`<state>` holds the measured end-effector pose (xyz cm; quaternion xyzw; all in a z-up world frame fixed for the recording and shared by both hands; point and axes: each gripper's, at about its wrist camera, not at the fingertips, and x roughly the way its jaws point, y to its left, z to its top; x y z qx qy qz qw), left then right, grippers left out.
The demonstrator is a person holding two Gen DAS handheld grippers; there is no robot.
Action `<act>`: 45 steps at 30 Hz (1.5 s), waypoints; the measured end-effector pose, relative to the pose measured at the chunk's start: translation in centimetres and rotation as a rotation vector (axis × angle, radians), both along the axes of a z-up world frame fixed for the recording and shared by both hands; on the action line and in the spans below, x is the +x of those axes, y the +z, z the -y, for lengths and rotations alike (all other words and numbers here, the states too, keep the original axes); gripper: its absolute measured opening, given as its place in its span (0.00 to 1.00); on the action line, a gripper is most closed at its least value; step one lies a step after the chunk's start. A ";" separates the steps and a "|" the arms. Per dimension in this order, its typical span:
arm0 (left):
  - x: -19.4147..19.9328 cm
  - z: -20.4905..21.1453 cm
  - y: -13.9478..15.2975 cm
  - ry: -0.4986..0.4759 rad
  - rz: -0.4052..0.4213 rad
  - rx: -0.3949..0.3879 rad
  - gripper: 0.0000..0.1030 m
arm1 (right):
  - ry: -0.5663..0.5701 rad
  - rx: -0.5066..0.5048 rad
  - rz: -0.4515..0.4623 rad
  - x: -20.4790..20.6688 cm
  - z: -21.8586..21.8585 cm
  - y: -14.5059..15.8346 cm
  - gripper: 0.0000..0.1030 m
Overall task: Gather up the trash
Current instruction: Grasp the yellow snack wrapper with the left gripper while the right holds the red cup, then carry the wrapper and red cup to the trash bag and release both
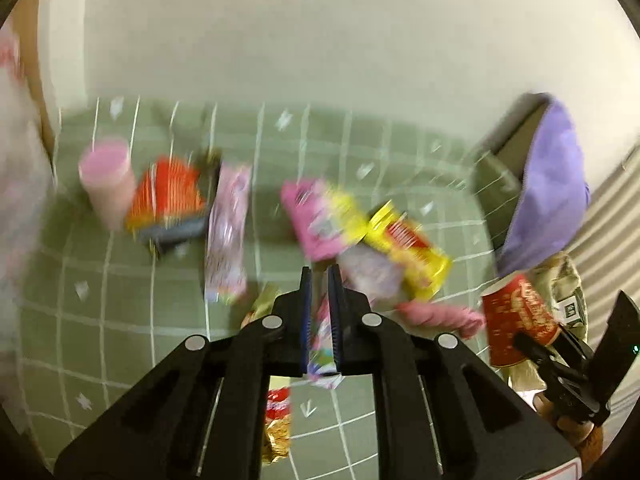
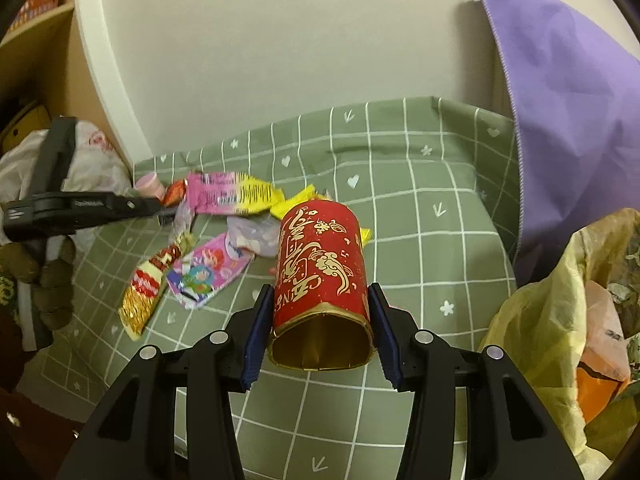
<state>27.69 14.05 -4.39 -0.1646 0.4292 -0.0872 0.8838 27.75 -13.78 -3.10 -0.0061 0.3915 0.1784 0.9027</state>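
Surface: green checked cloth [image 2: 420, 216], its far edge meeting a pale wall; open cloth ahead and to the right of my right tongs, and more bare squares beneath them.

Right boundary: purple cloth [image 2: 568, 112] hanging over a box just beyond my right tongs; yellow plastic bag [image 2: 560, 320] close beside them on the right, mouth open.

Right tongs [image 2: 320, 320]: opened wide, both pads pressed against the sides of a red paper cup with gold print [image 2: 320, 264]. Cup lies sideways between them, open gold mouth toward my camera.

Left tongs [image 1: 320, 312]: nearly closed, pinching a thin pink and multicoloured wrapper [image 1: 322, 344] that hangs out below the pads. This view is blurred.

Loose trash ahead of my left tongs: pink-and-yellow packet [image 1: 320, 220], yellow-and-red packet [image 1: 412, 248], long pink wrapper [image 1: 226, 236], red-orange packet [image 1: 168, 200], pink cup [image 1: 108, 180] farthest left. Gold-and-red wrapper [image 2: 146, 292] and pink cartoon wrapper [image 2: 208, 272] lie left of my right tongs, near the cloth's left edge.
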 end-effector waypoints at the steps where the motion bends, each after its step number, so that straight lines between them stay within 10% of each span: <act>1: 0.1 0.2 0.7 -0.005 0.022 0.029 0.08 | -0.003 0.008 0.010 0.0 0.1 0.4 0.43; 3: 0.5 0.4 1.1 -0.008 0.023 0.069 0.10 | -0.004 0.019 0.035 -0.1 0.3 1.2 0.43; 6: 1.4 0.0 -0.5 -0.013 -0.062 0.083 0.42 | 0.000 0.025 0.061 -0.3 0.3 2.1 0.43; 12: 2.7 0.2 -6.4 -0.024 -0.229 0.122 0.42 | -0.012 0.033 0.069 -0.8 1.1 2.7 0.43; 15: 2.8 0.3 -7.6 -0.029 -0.261 0.147 0.18 | -0.018 0.025 0.060 -1.0 1.5 2.8 0.43; 29: 0.1 5.3 10.8 -0.181 0.330 -0.076 0.14 | -0.167 -0.004 0.179 -2.7 5.1 8.1 0.43; 45: 2.7 32.6 14.3 -0.738 0.421 -0.270 0.14 | -0.706 -0.012 0.343 -13.6 22.3 13.0 0.43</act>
